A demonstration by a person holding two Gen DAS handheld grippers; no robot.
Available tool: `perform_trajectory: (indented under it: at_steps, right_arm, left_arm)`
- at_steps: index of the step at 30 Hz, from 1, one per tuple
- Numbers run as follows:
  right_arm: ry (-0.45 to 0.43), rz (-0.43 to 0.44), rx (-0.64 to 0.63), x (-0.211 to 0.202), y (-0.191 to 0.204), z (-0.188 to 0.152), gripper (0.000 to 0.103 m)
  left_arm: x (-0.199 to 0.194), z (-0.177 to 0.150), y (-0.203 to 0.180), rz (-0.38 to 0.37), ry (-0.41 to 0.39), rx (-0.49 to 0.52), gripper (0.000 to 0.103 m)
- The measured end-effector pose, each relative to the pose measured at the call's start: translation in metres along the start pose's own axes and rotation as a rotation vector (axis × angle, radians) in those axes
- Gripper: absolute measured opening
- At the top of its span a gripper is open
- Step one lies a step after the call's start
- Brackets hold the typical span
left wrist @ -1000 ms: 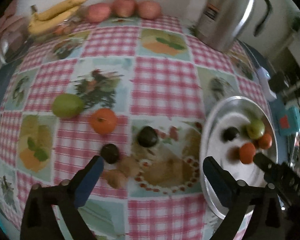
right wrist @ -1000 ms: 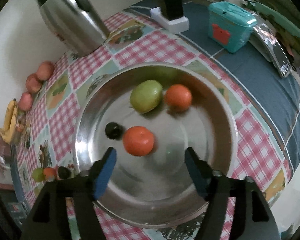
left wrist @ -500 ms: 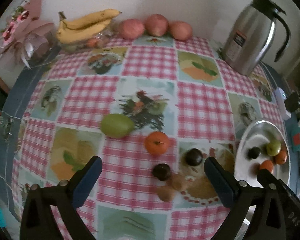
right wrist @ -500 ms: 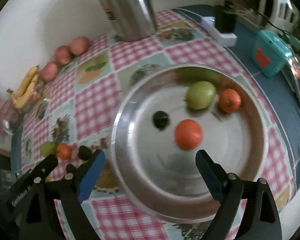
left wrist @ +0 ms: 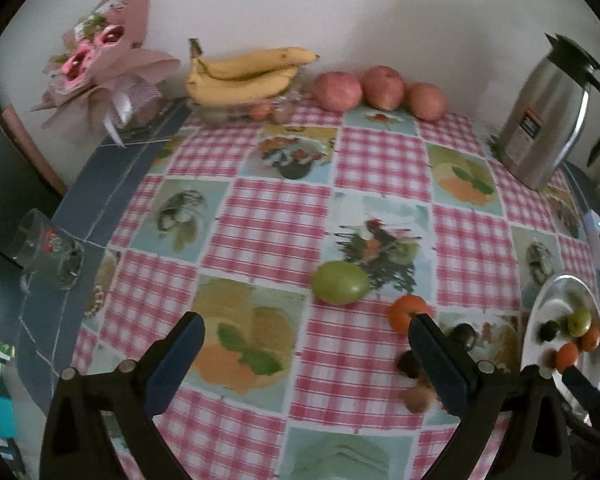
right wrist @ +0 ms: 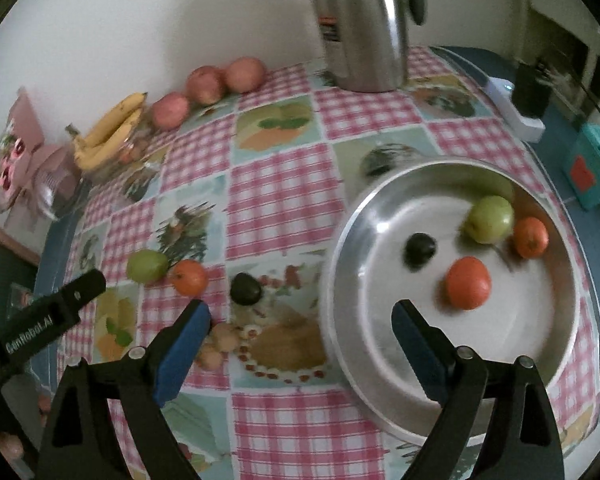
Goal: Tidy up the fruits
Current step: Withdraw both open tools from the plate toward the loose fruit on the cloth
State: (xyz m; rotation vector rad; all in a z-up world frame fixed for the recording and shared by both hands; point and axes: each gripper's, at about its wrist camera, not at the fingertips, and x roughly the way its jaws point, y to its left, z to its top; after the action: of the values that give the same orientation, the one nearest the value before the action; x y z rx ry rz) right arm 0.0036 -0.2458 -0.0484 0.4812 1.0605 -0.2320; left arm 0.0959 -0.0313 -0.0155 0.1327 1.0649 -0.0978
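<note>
Both the left gripper (left wrist: 306, 346) and right gripper (right wrist: 300, 322) hang released, holding nothing; 4 fruits sit in the steel plate (right wrist: 384, 412) at right of the frame.

— What do you have behind the table (left wrist: 100, 184)?

— You face a plain pale wall (left wrist: 380, 8) running across twelve o'clock, evenly and dimly lit, with soft shadows on it.

— And the table itself?

— You see a blue top under a cloth (left wrist: 284, 216) of pink checks and picture squares. At ten o'clock in your left view a dark opening sits beside a brown edge. At two o'clock in your right view, dim furniture stands.
</note>
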Motion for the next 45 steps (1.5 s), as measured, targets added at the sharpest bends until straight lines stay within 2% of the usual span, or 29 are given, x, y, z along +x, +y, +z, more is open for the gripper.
perform_trajectory:
  at_steps: [6, 12, 25, 28, 34, 45]
  right_arm:
    - [0.019, 0.047, -0.033, 0.005, 0.021, -0.004, 0.093]
    - [0.038, 0.062, -0.054, 0.008, 0.038, -0.001, 0.093]
    - [0.059, 0.018, -0.066, 0.016, 0.068, 0.022, 0.093]
    - [0.085, 0.016, -0.07, 0.026, 0.069, 0.021, 0.093]
    - [0.115, -0.003, -0.072, 0.041, 0.063, 0.021, 0.093]
    - [0.095, 0.075, -0.037, 0.04, 0.054, 0.02, 0.093]
  left_arm:
    - [-0.003, 0.002, 0.022, 0.028, -0.014, -0.037, 0.103]
    - [0.001, 0.003, 0.036, 0.004, 0.001, -0.092, 0.103]
    - [0.019, 0.006, 0.037, -0.037, 0.048, -0.15, 0.103]
    - [0.025, 0.005, 0.034, -0.009, 0.065, -0.143, 0.103]
    - [0.039, 0.001, 0.031, -0.005, 0.105, -0.16, 0.103]
    - [0.043, 0.0, 0.029, -0.018, 0.118, -0.178, 0.103]
